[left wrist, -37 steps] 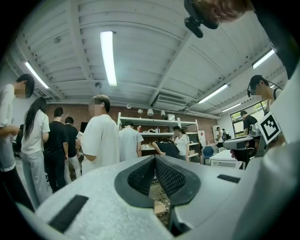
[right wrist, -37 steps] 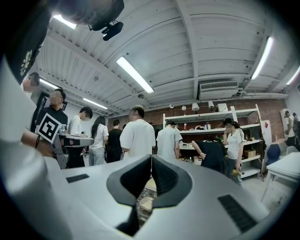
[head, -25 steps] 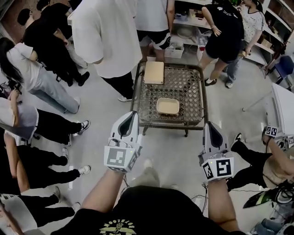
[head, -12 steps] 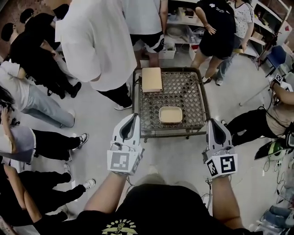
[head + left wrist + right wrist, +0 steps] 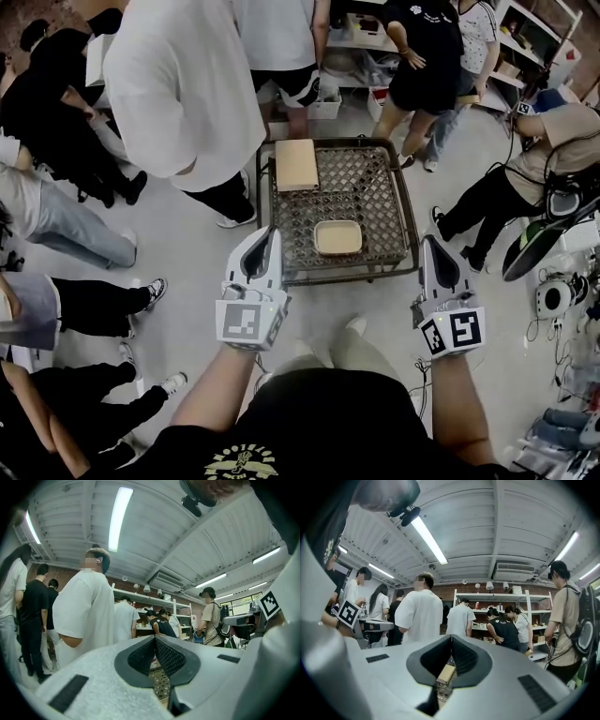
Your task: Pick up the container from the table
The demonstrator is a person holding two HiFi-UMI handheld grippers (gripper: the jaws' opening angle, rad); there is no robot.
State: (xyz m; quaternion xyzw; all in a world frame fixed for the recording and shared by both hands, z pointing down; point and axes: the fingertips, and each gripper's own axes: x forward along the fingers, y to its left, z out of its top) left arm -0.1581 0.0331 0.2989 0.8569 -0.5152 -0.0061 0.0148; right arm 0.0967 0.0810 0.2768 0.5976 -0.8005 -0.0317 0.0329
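A shallow beige container (image 5: 337, 237) sits on a low wire-mesh table (image 5: 375, 187), toward its near edge. My left gripper (image 5: 273, 231) is held level at the table's near left corner, jaws shut and holding nothing. My right gripper (image 5: 429, 243) is level just past the near right corner, also shut and holding nothing. Both stay short of the container. In the left gripper view the shut gripper (image 5: 155, 638) frames a slice of the mesh table (image 5: 160, 681). In the right gripper view the shut gripper (image 5: 451, 637) frames a tan board (image 5: 446, 672).
A tan flat board (image 5: 295, 164) lies on the table's far left corner. A person in a white shirt (image 5: 178, 94) stands close at the table's left. More people stand behind the table and at the left. A seated person (image 5: 525, 178) is at right, shelves behind.
The view has closed in on the table. Both grippers have come forward beside its near corners. The person at right has shifted up the frame.
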